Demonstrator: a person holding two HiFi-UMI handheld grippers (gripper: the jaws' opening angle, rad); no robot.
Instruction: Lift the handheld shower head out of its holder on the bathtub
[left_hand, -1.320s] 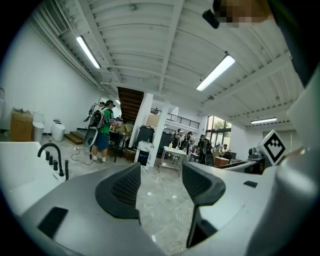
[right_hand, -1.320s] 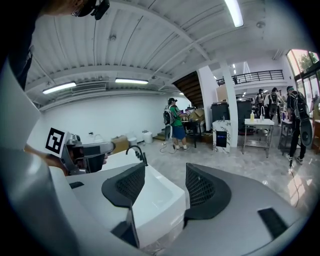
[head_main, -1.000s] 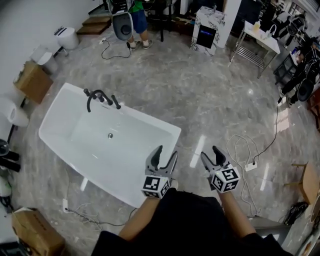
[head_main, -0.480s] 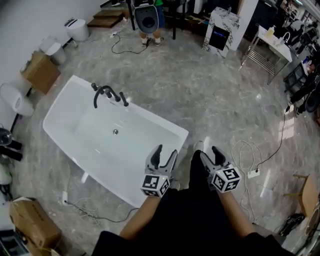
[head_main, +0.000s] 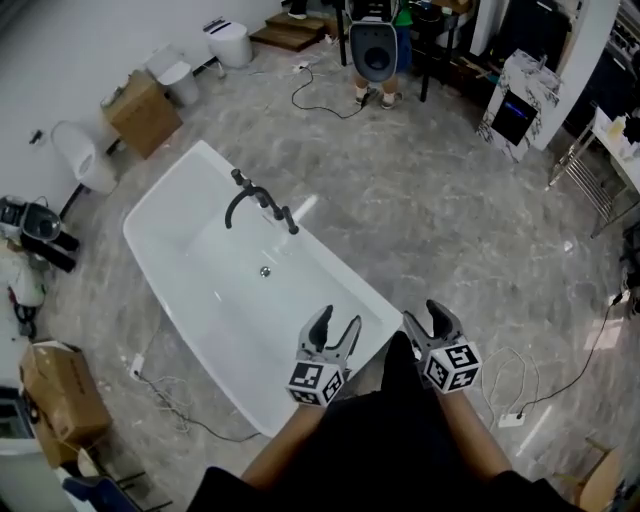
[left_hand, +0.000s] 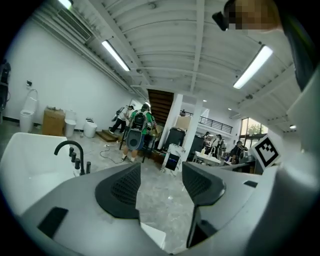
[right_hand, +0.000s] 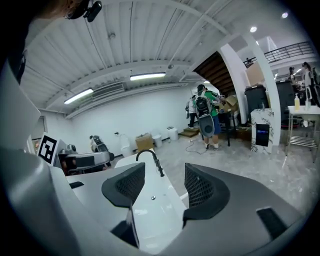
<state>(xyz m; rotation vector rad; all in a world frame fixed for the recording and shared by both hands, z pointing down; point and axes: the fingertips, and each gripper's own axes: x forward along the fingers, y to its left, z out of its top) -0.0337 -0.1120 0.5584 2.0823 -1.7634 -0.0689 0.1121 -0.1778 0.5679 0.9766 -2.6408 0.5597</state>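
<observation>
At the near end of the bathtub (head_main: 200, 295), low in the head view: left tool (head_main: 337, 320) and right tool (head_main: 425, 318) held side by side, well apart from each other, each pointing roughly level and away from the person. Left tool's own view (left_hand: 161, 175): jaws apart, only floor seen between them. Right tool's own view (right_hand: 162, 182): jaws apart, nothing gripped; the tub's white basin shows through the gap. Marker cube on each tool faces up. Left tool sits over the tub's near corner, right tool over the grey marble floor (head_main: 450, 200) just beside that corner. Tub runs diagonally away to the upper left. Black faucet set (head_main: 240, 203) stands on the tub's long right-hand rim, toward the far half: a curved spout, then a short row of upright pieces. Handheld shower head (head_main: 290, 221) appears to be the slim piece at the near end of that row, upright in its holder, well apart from both tools; too small to confirm detail. Drain (head_main: 265, 271) in the basin below it. Beyond: cardboard box (head_main: 145, 112) and white toilets (head_main: 85, 158) along the wall, loose cable (head_main: 170, 405) on the floor left of the tub, person in a green top (head_main: 378, 45) standing at the far side.
</observation>
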